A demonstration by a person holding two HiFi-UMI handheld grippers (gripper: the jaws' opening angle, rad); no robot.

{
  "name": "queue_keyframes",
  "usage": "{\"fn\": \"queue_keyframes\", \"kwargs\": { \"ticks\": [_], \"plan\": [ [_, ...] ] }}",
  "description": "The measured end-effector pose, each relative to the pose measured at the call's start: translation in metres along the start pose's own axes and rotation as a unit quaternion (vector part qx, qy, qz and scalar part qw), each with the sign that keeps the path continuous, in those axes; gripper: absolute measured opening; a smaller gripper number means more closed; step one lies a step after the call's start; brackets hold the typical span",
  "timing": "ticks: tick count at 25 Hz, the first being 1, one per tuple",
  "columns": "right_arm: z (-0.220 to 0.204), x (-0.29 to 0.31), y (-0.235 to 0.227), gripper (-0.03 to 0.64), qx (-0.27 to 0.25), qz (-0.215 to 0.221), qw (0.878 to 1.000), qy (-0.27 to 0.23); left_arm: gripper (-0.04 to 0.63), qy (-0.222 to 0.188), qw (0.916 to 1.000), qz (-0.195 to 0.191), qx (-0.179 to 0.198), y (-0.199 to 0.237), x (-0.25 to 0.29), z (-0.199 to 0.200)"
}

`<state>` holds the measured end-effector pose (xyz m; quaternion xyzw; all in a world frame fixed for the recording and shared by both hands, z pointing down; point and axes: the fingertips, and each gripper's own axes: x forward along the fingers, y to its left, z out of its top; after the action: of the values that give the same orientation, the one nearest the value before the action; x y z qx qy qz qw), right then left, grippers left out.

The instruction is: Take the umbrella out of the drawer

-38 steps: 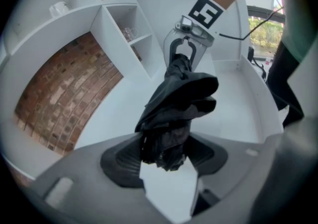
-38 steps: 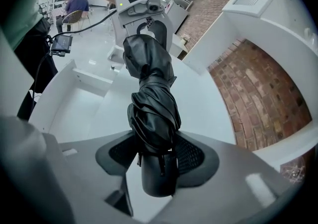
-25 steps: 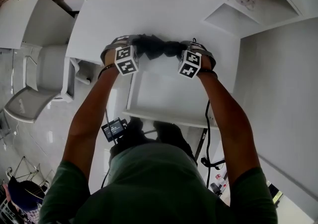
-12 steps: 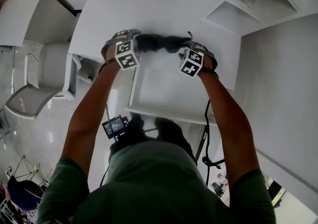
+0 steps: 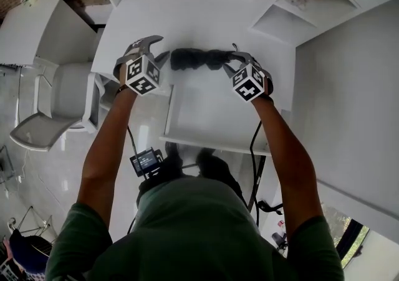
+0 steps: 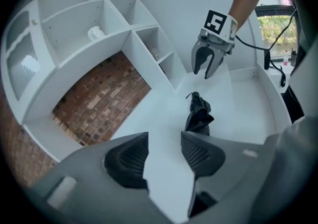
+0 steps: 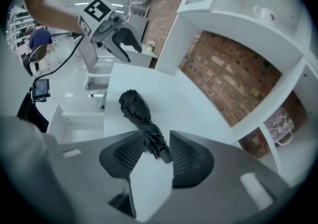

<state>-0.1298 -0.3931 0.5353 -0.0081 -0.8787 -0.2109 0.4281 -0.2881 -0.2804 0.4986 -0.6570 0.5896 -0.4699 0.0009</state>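
Umbrella [image 5: 196, 58] lies on desk [image 5: 187, 12], just far of the open drawer [image 5: 212, 111]; take-out step looks done. Left gripper [image 5: 156, 49] and right gripper [image 6: 202, 70] hover at its ends, jaws part-open, just narrowing, nothing gripped. Next, likely: pull both clear.

Clothing: a green top [image 5: 193, 230] with short sleeves.
Tools: the left gripper [image 6: 164, 157] and the right gripper [image 7: 151, 156] share a smooth grey shell.
Jaw faces: dark ribbed pads [image 6: 126, 161], rounded at the back.
Markings: each gripper carries a white marker cube [image 5: 141, 74] printed with black square patterns.
Wiring: a thin black cable [image 5: 252, 149] beside the right forearm.
Waist: a small black box [image 5: 144, 161] with a lit screen.
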Motion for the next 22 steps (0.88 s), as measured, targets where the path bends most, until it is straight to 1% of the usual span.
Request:
{"fn": "queue_keyframes", "kwargs": {
  "ticks": [3,6,9,11,13,14,17,19,20,22],
  "plan": [
    [0.027,-0.037,-0.009,0.146,0.031,-0.035,0.997,-0.054,0.156,-0.038,0.9984,0.04,-0.013,0.018,-0.036,0.022],
    [0.057,-0.085,-0.01,0.109,0.062,-0.06,0.989,-0.116,0.107,-0.087,0.9933,0.061,-0.046,0.028,-0.079,0.048],
    [0.09,-0.142,-0.014,0.046,0.093,-0.086,0.975,-0.183,0.052,-0.141,0.9851,0.075,-0.065,0.037,-0.122,0.077],
    [0.109,-0.181,-0.014,0.012,0.109,-0.102,0.963,-0.225,0.004,-0.179,0.9774,0.074,-0.085,0.04,-0.15,0.097],
    [0.125,-0.219,-0.012,0.008,0.123,-0.115,0.95,-0.263,0.003,-0.218,0.9671,0.064,-0.114,0.04,-0.178,0.117],
    [0.131,-0.236,-0.01,0.008,0.131,-0.119,0.944,-0.28,0.003,-0.239,0.9606,0.058,-0.131,0.04,-0.192,0.126],
    [0.144,-0.284,-0.001,0.007,0.155,-0.126,0.927,-0.316,0.003,-0.297,0.9364,0.034,-0.184,0.04,-0.231,0.151],
    [0.149,-0.31,0.006,0.007,0.159,-0.128,0.921,-0.333,0.003,-0.327,0.9217,0.017,-0.208,0.038,-0.255,0.163],
    [0.152,-0.321,0.011,0.006,0.158,-0.128,0.919,-0.339,0.003,-0.338,0.9158,0.009,-0.216,0.037,-0.266,0.168],
    [0.158,-0.341,0.021,0.007,0.157,-0.127,0.916,-0.347,0.003,-0.356,0.9069,-0.003,-0.225,0.035,-0.286,0.177]
  ]
}}
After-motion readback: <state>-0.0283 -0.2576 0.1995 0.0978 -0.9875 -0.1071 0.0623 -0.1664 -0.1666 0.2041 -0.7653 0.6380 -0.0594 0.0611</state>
